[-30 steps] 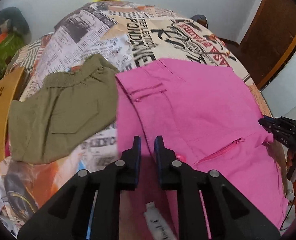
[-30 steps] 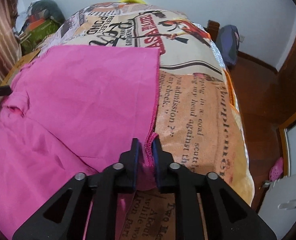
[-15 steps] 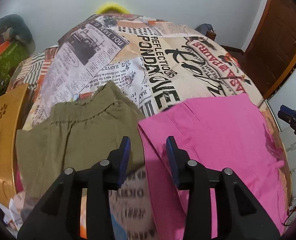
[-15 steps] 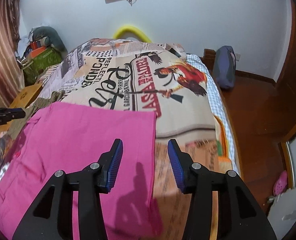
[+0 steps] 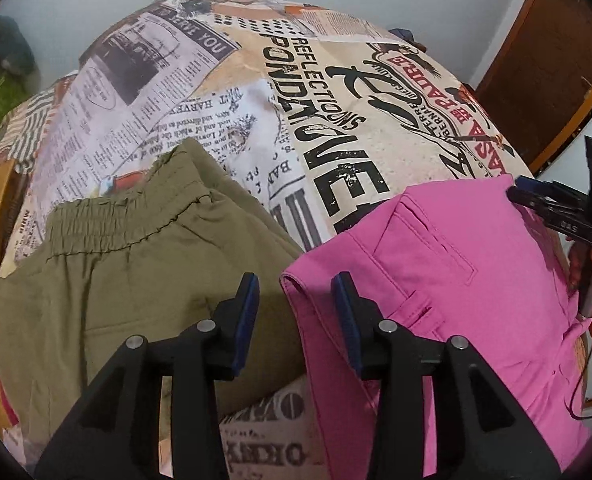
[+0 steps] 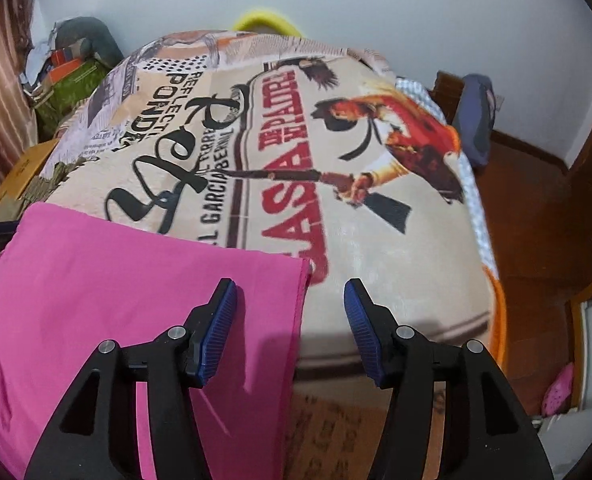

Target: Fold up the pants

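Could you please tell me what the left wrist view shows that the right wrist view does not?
Only the left wrist view shows the olive green elastic-waist pants lying left of the pink ones, plus the pink waistband pocket and the open left claw. Only the right wrist view shows the pink hem edge, the dark blue bag by the wall, and the open right claw. Both show the bright pink folded pants on the newspaper-print bedspread.

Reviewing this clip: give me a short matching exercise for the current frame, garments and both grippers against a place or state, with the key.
Things:
1. pink pants
2. olive pants
3. left gripper
4. right gripper

Descriptions:
A. elastic waistband, lying left of the other garment
B. open, over the pink fabric's right edge
C. lying flat with a welt pocket showing
D. open, over the gap between both garments

Pairs: 1-C, 2-A, 3-D, 4-B
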Demonstrator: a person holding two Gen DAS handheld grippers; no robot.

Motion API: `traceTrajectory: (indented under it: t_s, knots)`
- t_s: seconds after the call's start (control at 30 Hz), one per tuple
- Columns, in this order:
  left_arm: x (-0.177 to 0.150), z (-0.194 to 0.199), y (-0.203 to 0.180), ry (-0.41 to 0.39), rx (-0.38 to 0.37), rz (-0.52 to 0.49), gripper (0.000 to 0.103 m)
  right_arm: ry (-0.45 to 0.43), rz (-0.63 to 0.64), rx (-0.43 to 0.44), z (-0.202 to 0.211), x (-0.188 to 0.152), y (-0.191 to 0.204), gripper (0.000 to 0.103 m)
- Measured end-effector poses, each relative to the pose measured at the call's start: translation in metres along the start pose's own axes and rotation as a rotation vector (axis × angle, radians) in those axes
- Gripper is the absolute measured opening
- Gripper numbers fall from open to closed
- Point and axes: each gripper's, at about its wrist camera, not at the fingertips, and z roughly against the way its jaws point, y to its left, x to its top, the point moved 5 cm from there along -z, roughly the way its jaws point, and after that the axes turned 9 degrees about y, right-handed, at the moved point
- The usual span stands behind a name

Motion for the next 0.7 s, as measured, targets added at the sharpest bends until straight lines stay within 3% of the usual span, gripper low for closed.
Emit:
traceTrajectory:
  t_s: [0.1,0.17,0.27,0.43,0.7]
  knots:
    - [0.003,-0.003,0.0,0.005,-0.018,0.003,0.038,-0.006,0.016,0.004,-0.001,0.001,0.004,0.045]
    - [0.003,-0.004,-0.002,0.009,-0.049,0.009,0.024,-0.007,0.028,0.005,-0.003,0.003,0.008,0.027]
    - [0.003,-0.003,-0.006,0.006,-0.024,0.013,0.02,-0.002,0.049,-0.009,-0.005,0.005,0.012,0.009]
    - [0.006,0.002,-0.017,-0.007,0.081,-0.043,0.008,-0.018,0.049,-0.057,0.003,0.008,0.013,0.005]
    - [0.026,0.046,-0.019,-0.06,0.151,-0.057,0.006,-0.096,-0.006,-0.089,0.049,0.032,0.006,0.003]
